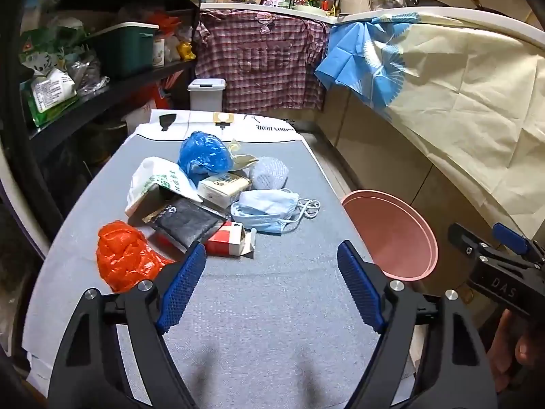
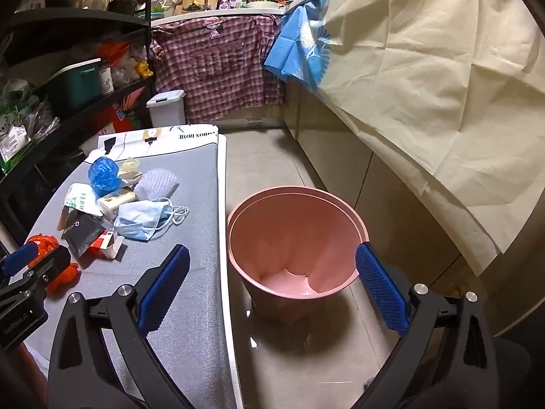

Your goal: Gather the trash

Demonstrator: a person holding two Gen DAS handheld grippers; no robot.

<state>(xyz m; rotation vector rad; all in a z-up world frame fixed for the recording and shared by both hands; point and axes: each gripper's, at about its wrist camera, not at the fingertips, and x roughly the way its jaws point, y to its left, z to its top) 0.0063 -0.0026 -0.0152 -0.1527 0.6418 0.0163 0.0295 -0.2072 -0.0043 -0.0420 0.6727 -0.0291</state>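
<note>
A heap of trash lies on the grey table [image 1: 272, 306]: an orange plastic bag [image 1: 124, 255], a blue plastic bag [image 1: 204, 153], a light blue face mask [image 1: 269, 209], a red and white carton [image 1: 228, 240], a black pouch [image 1: 185, 220] and a white foam net [image 1: 269, 172]. My left gripper [image 1: 272, 259] hangs open over the table's near part, short of the heap, with nothing between its fingers. A pink bin [image 2: 294, 238] stands on the floor to the right of the table. My right gripper [image 2: 272, 266] is open above the bin's near rim and the table edge.
Dark shelves [image 1: 102, 78] full of packets and a green box stand at the left. A small white lidded bin [image 1: 206, 93] and a checked cloth [image 1: 259, 58] are at the far end. A cream sheet [image 2: 425, 85] drapes over the counter on the right.
</note>
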